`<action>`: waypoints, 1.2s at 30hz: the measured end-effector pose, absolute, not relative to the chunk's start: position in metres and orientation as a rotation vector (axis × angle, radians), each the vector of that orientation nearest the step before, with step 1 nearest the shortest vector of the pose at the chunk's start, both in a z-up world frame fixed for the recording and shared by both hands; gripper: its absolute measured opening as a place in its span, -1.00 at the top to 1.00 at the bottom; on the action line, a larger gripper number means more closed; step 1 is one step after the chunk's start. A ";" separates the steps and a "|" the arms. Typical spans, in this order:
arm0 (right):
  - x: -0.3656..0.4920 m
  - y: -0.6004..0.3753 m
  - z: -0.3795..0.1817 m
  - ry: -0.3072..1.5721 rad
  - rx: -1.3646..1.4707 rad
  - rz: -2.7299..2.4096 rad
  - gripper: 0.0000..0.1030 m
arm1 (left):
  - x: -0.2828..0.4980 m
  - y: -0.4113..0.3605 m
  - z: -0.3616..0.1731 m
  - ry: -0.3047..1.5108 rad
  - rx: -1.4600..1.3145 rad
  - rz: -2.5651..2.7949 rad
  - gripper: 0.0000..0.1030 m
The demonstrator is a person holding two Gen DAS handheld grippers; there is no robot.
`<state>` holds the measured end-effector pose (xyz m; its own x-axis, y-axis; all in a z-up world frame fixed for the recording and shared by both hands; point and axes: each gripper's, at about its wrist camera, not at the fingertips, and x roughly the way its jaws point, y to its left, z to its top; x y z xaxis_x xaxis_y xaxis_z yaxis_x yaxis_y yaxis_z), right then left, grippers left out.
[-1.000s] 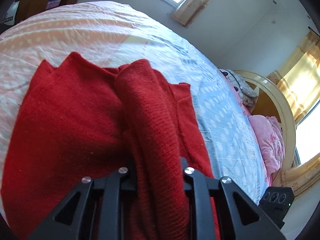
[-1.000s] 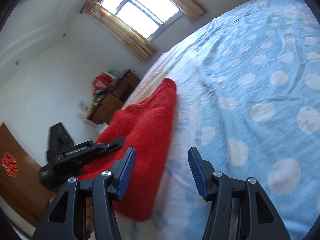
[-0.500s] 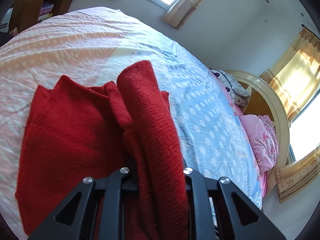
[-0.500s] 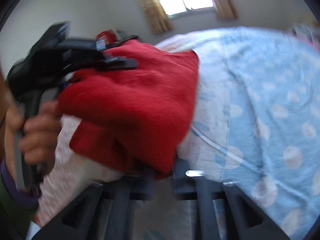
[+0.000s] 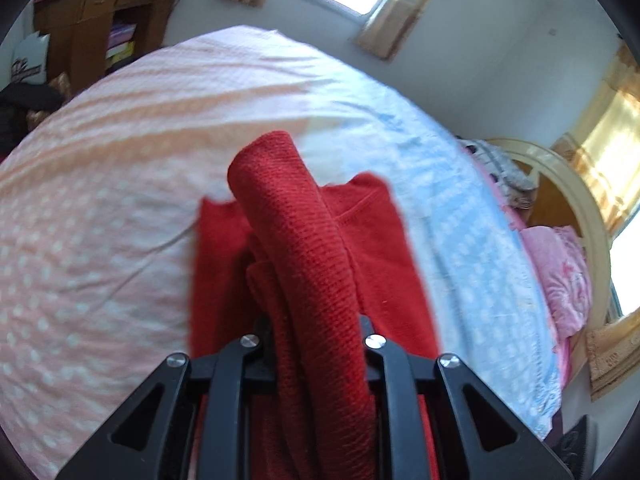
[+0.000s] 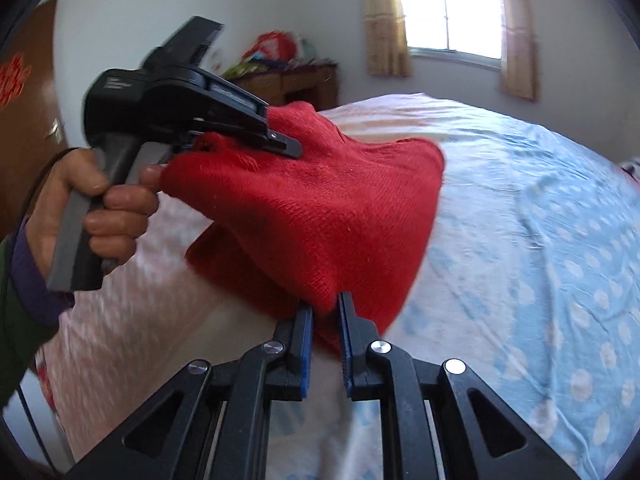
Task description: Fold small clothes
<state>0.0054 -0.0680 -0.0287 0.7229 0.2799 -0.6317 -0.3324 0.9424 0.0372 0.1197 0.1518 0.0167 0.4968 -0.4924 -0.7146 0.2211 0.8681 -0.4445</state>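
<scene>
A red knitted sweater (image 5: pixel 320 264) hangs lifted above the bed, gathered into a thick roll that runs up between the jaws of my left gripper (image 5: pixel 316 328), which is shut on it. In the right wrist view the same red sweater (image 6: pixel 320 208) stretches from my left gripper (image 6: pixel 276 136), held in a hand at the upper left, down to my right gripper (image 6: pixel 325 312). The right gripper's blue pads (image 6: pixel 306 332) pinch the sweater's lower edge, so it is shut on the fabric. The far edge of the sweater drapes toward the sheet.
The bed is covered by a polka-dot sheet, pink (image 5: pixel 100 208) on one half and blue (image 6: pixel 540 240) on the other. A pink quilt (image 5: pixel 560 272) and a curved headboard (image 5: pixel 576 200) lie at the right. A wooden cabinet (image 5: pixel 100 16) stands by the far wall under a window (image 6: pixel 448 8).
The right gripper swung over from the blue sheet and shut on the sweater's edge. Both grippers lifted the sweater off the bed, and less of it lies spread on the sheet.
</scene>
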 end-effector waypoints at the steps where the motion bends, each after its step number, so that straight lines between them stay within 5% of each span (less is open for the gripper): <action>1: 0.004 -0.062 -0.031 0.687 -0.104 0.356 0.77 | 0.121 0.158 0.006 0.971 -0.326 -0.423 0.63; 12: 0.004 -0.040 -0.068 0.790 -0.220 0.376 0.77 | 0.126 0.170 -0.019 0.980 -0.398 -0.457 0.26; 15: -0.010 -0.054 -0.055 0.755 -0.170 0.393 0.77 | 0.118 0.191 -0.015 0.996 -0.391 -0.374 -0.57; 16: -0.015 -0.060 -0.052 0.743 -0.162 0.396 0.77 | 0.111 0.202 -0.011 0.971 -0.379 -0.329 -0.59; 22: -0.029 -0.085 -0.042 0.719 -0.114 0.353 0.77 | 0.086 0.233 0.029 0.836 -0.309 -0.170 -0.59; 30: -0.022 -0.095 -0.048 0.755 -0.049 0.305 0.77 | 0.122 0.137 0.035 0.849 0.044 -0.181 -0.59; 36: -0.023 -0.116 -0.044 0.762 -0.013 0.257 0.77 | 0.145 0.117 0.003 0.997 0.021 -0.218 0.06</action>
